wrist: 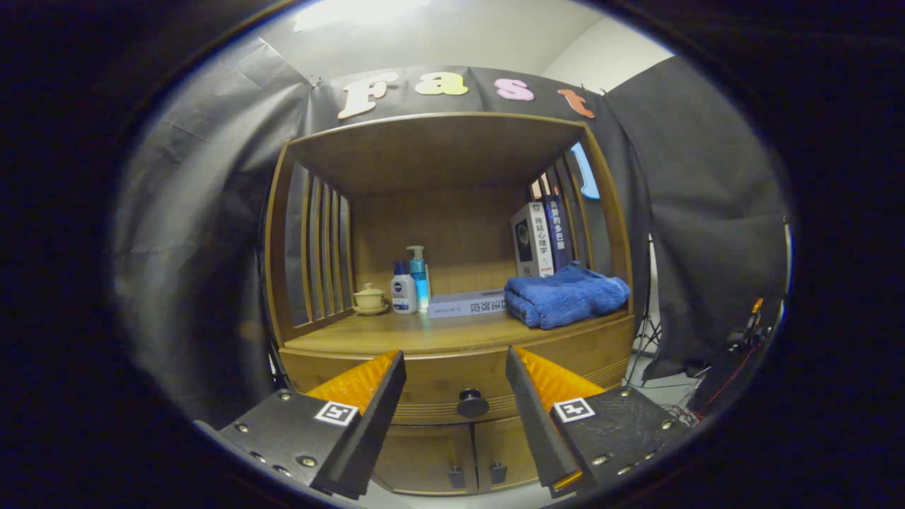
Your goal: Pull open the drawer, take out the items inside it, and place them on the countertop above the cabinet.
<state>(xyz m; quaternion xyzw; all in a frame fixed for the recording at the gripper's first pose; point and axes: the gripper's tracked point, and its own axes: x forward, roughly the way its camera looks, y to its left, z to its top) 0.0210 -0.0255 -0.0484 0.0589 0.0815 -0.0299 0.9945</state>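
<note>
The drawer knob (472, 404) sits low in the frame's centre, straight ahead of the gripper (456, 367), framed between its fingers yet beyond their tips. The jaws stand wide apart and empty. The drawer (452, 378) is closed, so a straight advance looks right.

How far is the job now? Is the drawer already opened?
Nothing looks done: the drawer sits flush and closed. In hand: the gripper is open, fingers apart, with the drawer knob between them, not yet gripped. Left: pull the drawer open, take out the items and put them on the countertop.

Wooden drawer (452, 385) closed under countertop (424, 338); round dark knob (472, 404) centred
</note>
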